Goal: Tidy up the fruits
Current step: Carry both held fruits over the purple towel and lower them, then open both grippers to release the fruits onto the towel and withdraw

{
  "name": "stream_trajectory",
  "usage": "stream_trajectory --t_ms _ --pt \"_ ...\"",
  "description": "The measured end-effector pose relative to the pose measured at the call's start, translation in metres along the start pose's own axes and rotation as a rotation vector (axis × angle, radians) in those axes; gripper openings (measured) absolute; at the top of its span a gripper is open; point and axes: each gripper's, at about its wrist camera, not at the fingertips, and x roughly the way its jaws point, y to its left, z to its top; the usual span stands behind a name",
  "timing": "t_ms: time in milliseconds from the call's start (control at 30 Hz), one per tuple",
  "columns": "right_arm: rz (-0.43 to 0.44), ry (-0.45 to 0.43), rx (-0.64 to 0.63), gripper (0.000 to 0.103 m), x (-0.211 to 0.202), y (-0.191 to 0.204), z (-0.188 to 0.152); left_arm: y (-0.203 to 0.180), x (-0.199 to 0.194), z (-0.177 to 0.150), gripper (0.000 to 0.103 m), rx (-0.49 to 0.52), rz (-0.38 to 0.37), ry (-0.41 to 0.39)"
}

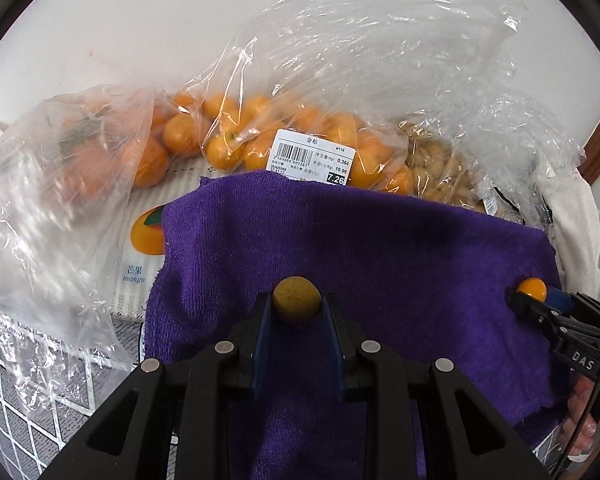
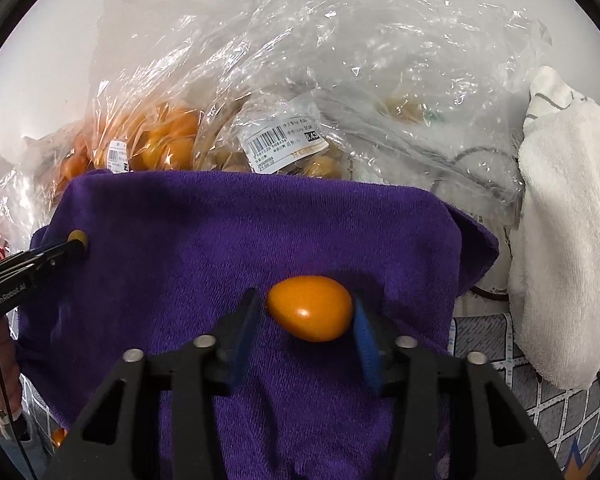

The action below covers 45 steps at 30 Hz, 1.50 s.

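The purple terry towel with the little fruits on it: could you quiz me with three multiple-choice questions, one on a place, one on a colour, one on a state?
1. Where does the glossy orange oval fruit lie?
A on the purple terry towel
B inside a plastic bag
C on the white cloth

2. What colour is the round fruit in the left gripper?
A red
B dull yellow-brown
C green

3. How do the right gripper jaws stand?
A clamped on the towel
B shut, empty
C apart around the oval fruit

Answers: 1 A, it rests on purple pile. 2 B, seen in the left wrist view. 3 C, a gap shows at the right pad.

Both wrist views close, sharing purple towel (image 1: 380, 248)
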Motion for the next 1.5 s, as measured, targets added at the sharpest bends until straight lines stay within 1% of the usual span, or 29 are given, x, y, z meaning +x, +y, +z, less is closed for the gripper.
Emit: stream_trajectory --t_ms 33,100,133,167,200,233,267,300,400,600,733,800,867,933,1000,1067,1200,1233,1300,1367,1500 --pt "0.007 -0.002 -0.007 0.059 -0.002 0.0 0.0 -0.002 0.0 0.0 0.025 0.0 0.002 0.001" --pt "0.01 -0.018 -0.015 0.069 -0.007 0.002 -0.001 -0.001 0.001 0.0 0.025 -0.004 0.002 0.007" --pt "0.009 -0.034 -0.023 0.072 -0.01 0.004 0.0 -0.002 0.002 0.0 0.025 -0.003 0.003 0.012" --pt "0.007 -0.049 -0.029 0.077 -0.013 0.005 0.0 0.0 0.001 0.001 0.029 -0.003 0.002 0.015" --pt "0.003 -0.062 -0.035 0.081 -0.017 0.007 0.0 0.001 -0.001 0.001 0.035 -0.005 0.001 0.016" --pt "-0.004 -0.078 -0.042 0.082 -0.02 0.009 0.0 0.0 -0.003 0.001 0.039 -0.007 0.0 0.009" --pt "-0.011 -0.094 -0.05 0.083 -0.024 0.012 0.0 0.002 -0.009 -0.001 0.049 -0.007 0.001 -0.001" --pt "-0.015 -0.109 -0.061 0.084 -0.028 0.015 0.0 0.003 -0.013 0.0 0.053 -0.02 -0.005 -0.028" --pt "-0.022 -0.126 -0.078 0.088 -0.035 0.02 0.002 0.001 -0.024 0.002 0.054 -0.016 -0.008 -0.05" --pt "-0.08 -0.171 -0.018 0.089 -0.056 0.021 0.011 0.004 -0.053 0.004 0.054 -0.031 0.004 -0.096" --pt "-0.123 -0.26 0.023 0.089 -0.085 0.019 0.004 0.012 -0.082 0.007 0.054 -0.037 0.005 -0.159" --pt "-0.129 -0.306 0.041 0.089 -0.101 0.018 -0.003 0.015 -0.094 0.009 0.054 -0.041 0.012 -0.182" --pt "-0.132 -0.306 0.038 0.089 -0.113 0.019 -0.008 0.019 -0.109 0.011 0.054 -0.054 0.002 -0.214" --pt "-0.132 -0.285 0.027 0.089 -0.124 0.017 -0.013 0.017 -0.12 0.012 0.054 -0.05 -0.009 -0.231" --pt "-0.138 -0.259 0.017 0.089 -0.138 0.014 -0.024 0.014 -0.134 0.01 0.054 -0.032 0.005 -0.257" --pt "-0.156 -0.259 0.019 0.089 -0.151 0.013 -0.034 0.011 -0.149 0.006 0.054 -0.021 0.013 -0.283" --pt "-0.197 -0.256 0.035 0.089 -0.178 0.01 -0.06 0.003 -0.171 -0.009 0.054 0.013 0.003 -0.267" --pt "-0.194 -0.26 0.043 0.089 -0.182 0.009 -0.067 0.001 -0.177 -0.016 0.054 0.025 -0.005 -0.26" --pt "-0.156 -0.277 0.056 0.089 -0.193 0.007 -0.082 -0.004 -0.192 -0.033 0.054 0.057 -0.013 -0.278" --pt "-0.128 -0.29 0.073 0.089 -0.2 0.007 -0.095 -0.006 -0.203 -0.051 0.054 0.078 0.0 -0.294" --pt "-0.119 -0.323 0.078 0.089 -0.213 0.01 -0.118 -0.004 -0.217 -0.082 0.054 0.097 0.012 -0.294"
